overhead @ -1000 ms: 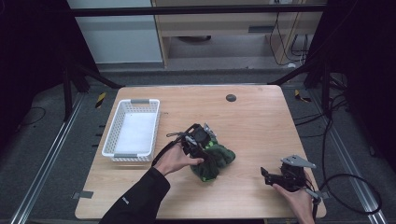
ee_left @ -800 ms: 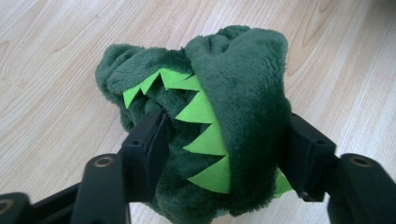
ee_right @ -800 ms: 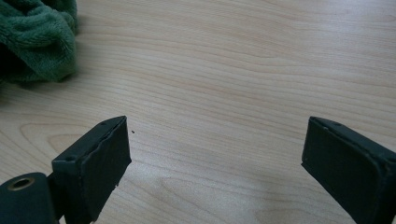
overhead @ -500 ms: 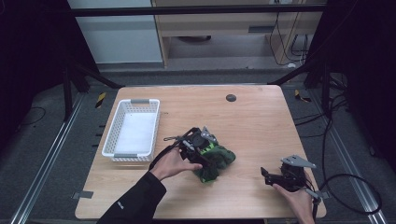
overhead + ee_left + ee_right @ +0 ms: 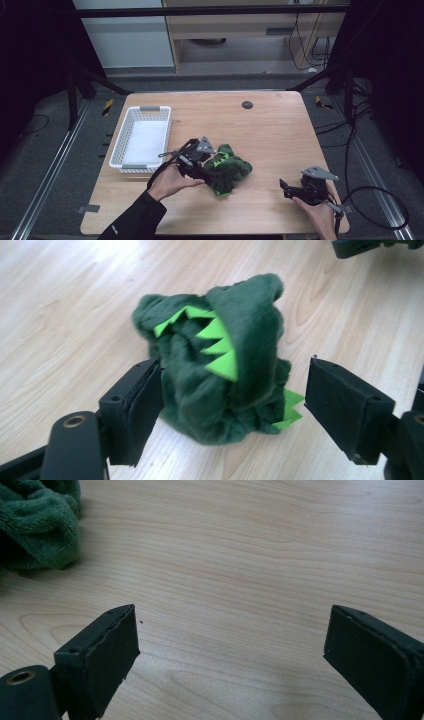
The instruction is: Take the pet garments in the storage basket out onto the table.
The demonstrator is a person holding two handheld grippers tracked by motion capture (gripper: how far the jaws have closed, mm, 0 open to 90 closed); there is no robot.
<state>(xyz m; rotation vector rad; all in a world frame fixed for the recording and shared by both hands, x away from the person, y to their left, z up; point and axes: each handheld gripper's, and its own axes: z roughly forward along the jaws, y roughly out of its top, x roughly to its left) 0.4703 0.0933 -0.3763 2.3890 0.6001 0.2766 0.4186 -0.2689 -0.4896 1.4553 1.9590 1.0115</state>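
1. Your left gripper (image 5: 235, 405) has its jaws spread around the green plush toy (image 5: 220, 360) on the bench (image 5: 280, 130), the near jaw touching.
2. Your right gripper (image 5: 230, 655) sits released, well apart.

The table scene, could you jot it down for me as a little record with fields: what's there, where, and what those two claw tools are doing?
surface: wooden table
toy: green plush toy, crumpled, lying mid-table
basket: white basket, left of the toy
left gripper: left gripper, jaws open either side of the toy, one pad touching it
right gripper: right gripper, jaws open over bare wood, apart from the toy
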